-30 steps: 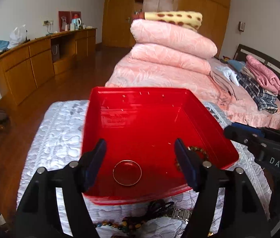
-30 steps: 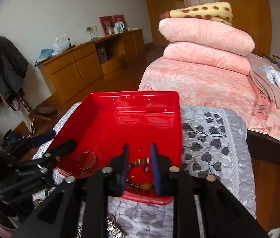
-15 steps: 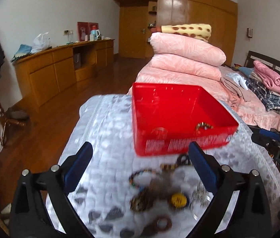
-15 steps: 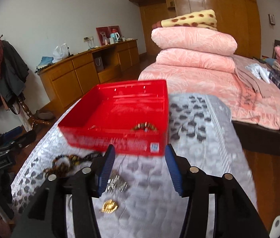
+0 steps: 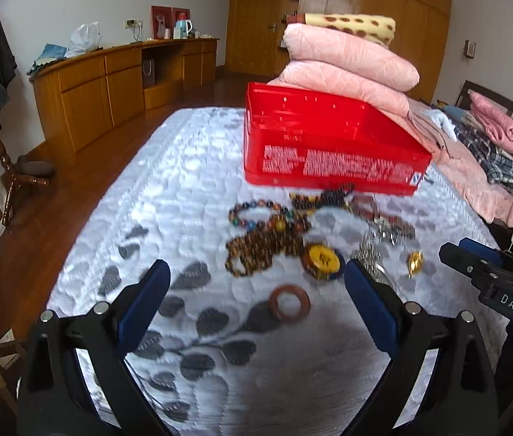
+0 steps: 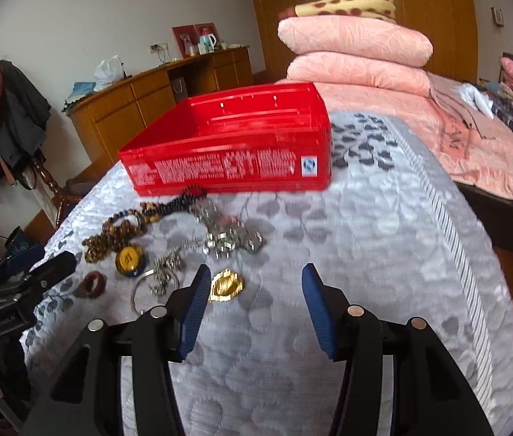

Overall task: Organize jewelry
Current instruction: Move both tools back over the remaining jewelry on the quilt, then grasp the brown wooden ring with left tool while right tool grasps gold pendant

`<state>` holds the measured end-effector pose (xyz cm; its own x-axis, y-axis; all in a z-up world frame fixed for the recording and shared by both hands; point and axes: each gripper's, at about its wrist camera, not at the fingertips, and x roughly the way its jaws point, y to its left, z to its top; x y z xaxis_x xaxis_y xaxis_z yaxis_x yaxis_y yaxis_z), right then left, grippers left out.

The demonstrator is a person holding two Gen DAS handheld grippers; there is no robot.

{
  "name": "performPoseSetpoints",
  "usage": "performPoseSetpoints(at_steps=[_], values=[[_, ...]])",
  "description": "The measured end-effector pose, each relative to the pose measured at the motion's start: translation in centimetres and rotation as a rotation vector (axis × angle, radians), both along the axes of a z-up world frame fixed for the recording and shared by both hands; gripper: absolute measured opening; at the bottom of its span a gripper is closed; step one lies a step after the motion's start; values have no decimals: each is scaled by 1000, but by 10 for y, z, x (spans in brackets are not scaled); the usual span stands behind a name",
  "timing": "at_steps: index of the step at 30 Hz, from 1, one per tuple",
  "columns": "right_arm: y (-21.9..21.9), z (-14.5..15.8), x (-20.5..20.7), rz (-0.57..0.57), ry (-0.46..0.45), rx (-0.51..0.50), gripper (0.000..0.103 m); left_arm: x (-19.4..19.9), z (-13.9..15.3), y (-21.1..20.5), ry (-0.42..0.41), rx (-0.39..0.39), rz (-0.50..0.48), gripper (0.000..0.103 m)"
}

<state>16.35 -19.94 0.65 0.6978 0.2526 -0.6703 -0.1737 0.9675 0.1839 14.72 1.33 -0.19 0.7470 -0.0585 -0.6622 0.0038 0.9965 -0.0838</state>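
A red plastic box [image 5: 332,145] stands on the grey patterned cloth; it also shows in the right wrist view [image 6: 234,152]. In front of it lies a heap of jewelry: brown bead bracelets [image 5: 260,250], a yellow round pendant [image 5: 323,259], a brown ring [image 5: 290,303], a gold piece [image 6: 225,285], silver chains [image 6: 231,239]. My left gripper [image 5: 256,290] is open and empty, just short of the brown ring. My right gripper [image 6: 252,294] is open and empty, with the gold piece beside its left fingertip. What is inside the box is hidden.
The cloth-covered table [image 5: 183,196] drops to a wooden floor on the left. A bed with stacked pink quilts [image 5: 351,61] lies behind and to the right. Wooden cabinets [image 5: 111,83] line the left wall. The right gripper also shows in the left wrist view [image 5: 489,272].
Both grippers have pulled back from inside the red box toward the near table edge and lower. The right gripper has opened and left a bead bracelet in the box.
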Motion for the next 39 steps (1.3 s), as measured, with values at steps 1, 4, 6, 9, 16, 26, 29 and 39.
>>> performPoseSetpoints(at_steps=[1,4,6,9,16,26,29,39], values=[[0,-2,-2,-3,6,3,51,-1,-3,-1,7,-3,-4,90],[0,-6,-6,-5,13,0,51,0,-13,-6,47,-17,-15,74],[0,-6,-7,-3,14,1,51,2,-18,-8,65,-26,-17,74],[1,-7,-7,1,15,-3,51,5,-21,-9,85,-20,-10,73],[0,-10,-5,10,29,7,51,10,-28,-15,120,-11,-29,45],[9,-13,1,49,65,13,51,7,-26,-16,106,-30,-36,29],[14,-16,4,61,87,7,45,6,-23,-14,95,-42,-38,29],[30,-20,18,64,118,-32,36,12,-17,-8,69,-40,-25,29]])
